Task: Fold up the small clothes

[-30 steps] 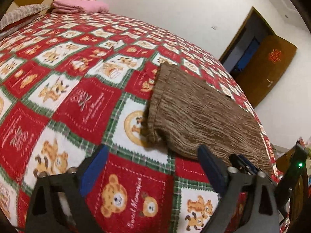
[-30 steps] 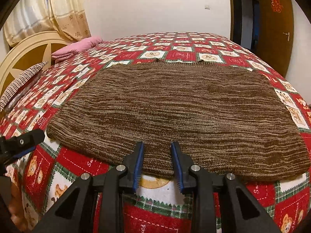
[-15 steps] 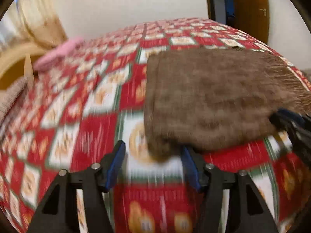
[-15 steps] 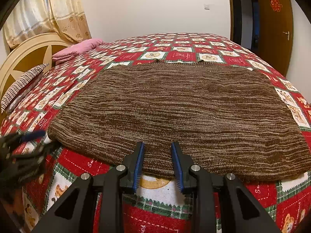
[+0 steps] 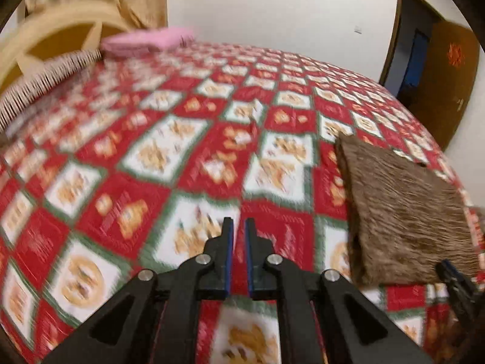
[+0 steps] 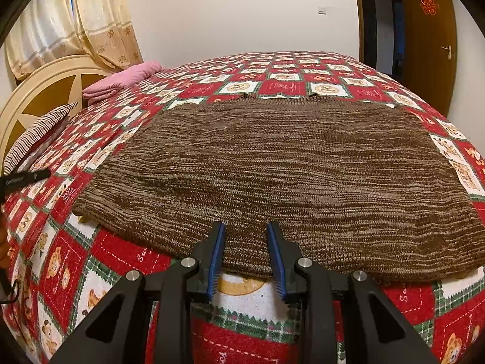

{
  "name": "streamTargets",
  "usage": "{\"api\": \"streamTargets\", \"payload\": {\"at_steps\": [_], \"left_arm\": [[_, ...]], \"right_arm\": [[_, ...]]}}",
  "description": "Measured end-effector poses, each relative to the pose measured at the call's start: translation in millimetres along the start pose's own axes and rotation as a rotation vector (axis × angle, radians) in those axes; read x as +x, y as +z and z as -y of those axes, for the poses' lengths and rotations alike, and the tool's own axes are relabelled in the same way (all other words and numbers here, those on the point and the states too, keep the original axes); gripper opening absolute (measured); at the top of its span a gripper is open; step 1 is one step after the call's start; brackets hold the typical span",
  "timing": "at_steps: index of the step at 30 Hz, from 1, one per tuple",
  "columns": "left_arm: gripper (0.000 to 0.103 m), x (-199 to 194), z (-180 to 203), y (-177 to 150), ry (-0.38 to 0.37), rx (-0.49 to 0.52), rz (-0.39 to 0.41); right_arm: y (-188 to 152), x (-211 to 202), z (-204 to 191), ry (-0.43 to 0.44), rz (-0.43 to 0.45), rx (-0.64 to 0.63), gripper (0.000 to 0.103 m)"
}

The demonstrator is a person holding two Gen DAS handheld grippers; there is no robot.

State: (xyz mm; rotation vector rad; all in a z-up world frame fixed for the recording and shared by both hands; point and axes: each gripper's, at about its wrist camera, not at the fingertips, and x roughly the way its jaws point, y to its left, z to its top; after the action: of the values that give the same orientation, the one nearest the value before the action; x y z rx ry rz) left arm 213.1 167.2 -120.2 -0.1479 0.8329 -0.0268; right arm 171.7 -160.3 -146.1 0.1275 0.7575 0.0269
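While the brown knit [image 6: 288, 176] lies lengthwise left-to-right, right tool [image 6: 245, 230] gapes empty; left tool [image 5: 238, 227] nearly closed, empty.

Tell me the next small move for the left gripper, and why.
Probably swing the left gripper right, toward the brown knit garment's near-left corner, and open it. Its fingers are nearly closed on nothing, over bare quilt, with the garment off to its right. The right gripper sits open at the near hem, seemingly waiting for a two-handed fold.

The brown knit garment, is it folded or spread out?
Folded: the brown knit garment lies as a flat rectangle, doubled thick at its near edge, no sleeves showing.
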Motion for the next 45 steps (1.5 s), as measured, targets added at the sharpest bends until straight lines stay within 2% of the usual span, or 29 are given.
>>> {"api": "streamTargets", "payload": {"at_steps": [1, 2, 3, 5, 7, 9, 10, 11, 12, 16, 19, 23, 25, 27, 28, 30, 31, 33, 34, 37, 39, 42, 45], "left_arm": [[0.018, -0.7, 1.4, -5.3, -0.049, -0.027, -0.016], [0.035, -1.2, 6.2, -9.9, -0.097, -0.052, -0.032], [0.058, -0.9, 15.1, -16.8, -0.161, -0.081, -0.055], [0.079, 1.1, 36.8, -28.1, -0.291, -0.131, -0.099], [0.083, 5.8, 60.3, -37.9, -0.375, -0.145, -0.127], [0.088, 18.0, 84.3, -52.2, -0.471, -0.207, -0.190], [0.092, 21.0, 89.3, -55.7, -0.481, -0.225, -0.184], [0.097, 18.1, 95.6, -57.8, -0.460, -0.230, -0.126], [0.097, 17.3, 100.2, -56.6, -0.444, -0.226, -0.082], [0.097, 27.2, 100.9, -42.9, -0.426, -0.297, -0.001], [0.097, 35.4, 96.8, -31.1, -0.420, -0.343, 0.028], [0.095, 38.7, 100.0, -24.7, -0.399, -0.327, 0.047], [0.084, 42.7, 101.6, -22.6, -0.416, -0.323, 0.055], [0.067, 51.2, 102.7, -19.6, -0.430, -0.328, 0.045], [0.063, 55.0, 103.1, -18.5, -0.421, -0.331, 0.035], [0.048, 59.3, 103.0, -19.2, -0.397, -0.329, 0.029], [0.044, 58.4, 101.7, -20.1, -0.385, -0.330, 0.033], [0.022, 60.2, 98.8, -21.0, -0.363, -0.346, 0.029], [0.021, 61.2, 99.0, -19.8, -0.358, -0.344, 0.024], [0.019, 52.2, 116.1, -9.2, -0.304, -0.256, 0.057], [0.018, 40.9, 140.1, -1.3, -0.286, -0.147, 0.102], [0.018, 25.6, 182.2, 4.6, -0.299, 0.030, 0.142], [0.018, 19.3, 224.5, -3.5, -0.283, 0.227, 0.159]], "right_arm": [[0.2, 0.0, -0.4, -0.001, 0.000, -0.001, 0.030], [0.1, 0.1, -0.3, -0.002, 0.000, -0.002, 0.030], [0.0, 0.3, 0.3, -0.002, 0.000, -0.002, 0.030], [-0.1, 0.5, -0.4, -0.006, 0.000, -0.005, 0.030], [0.2, 0.9, 0.1, -0.006, 0.000, -0.006, 0.030], [0.3, 1.1, -0.1, -0.005, 0.001, -0.005, 0.030], [0.4, 1.3, 0.0, -0.005, 0.000, -0.005, 0.030], [0.7, 1.7, 0.2, -0.004, 0.001, -0.004, 0.030], [0.5, 1.3, -0.2, -0.004, 0.001, -0.004, 0.030], [1.1, 0.6, 0.1, -0.006, 0.006, 0.003, 0.030], [8.4, 0.1, -3.6, -0.017, -0.018, -0.005, 0.030], [28.0, -15.9, -6.2, -0.038, 0.083, 0.022, 0.030], [32.9, -11.6, -8.6, -0.022, 0.092, 0.025, 0.030], [26.7, 10.5, -15.4, -0.014, 0.009, -0.009, 0.030], [20.4, 26.1, -17.4, -0.009, -0.059, -0.018, 0.030], [22.7, 19.7, -18.4, -0.010, -0.027, -0.025, 0.030], [21.6, 20.6, -17.2, -0.005, -0.029, -0.020, 0.030], [21.1, 20.4, -13.3, 0.014, -0.024, 0.000, 0.030], [21.3, 20.9, -11.1, 0.024, -0.026, 0.011, 0.030], [20.7, 20.8, -8.0, 0.042, -0.022, 0.028, 0.030], [19.6, 20.2, -7.6, 0.049, -0.014, 0.038, 0.030], [16.0, 14.4, 0.5, 0.065, 0.019, 0.087, 0.030], [9.3, -1.5, 23.0, 0.043, 0.093, 0.213, 0.030]]}}
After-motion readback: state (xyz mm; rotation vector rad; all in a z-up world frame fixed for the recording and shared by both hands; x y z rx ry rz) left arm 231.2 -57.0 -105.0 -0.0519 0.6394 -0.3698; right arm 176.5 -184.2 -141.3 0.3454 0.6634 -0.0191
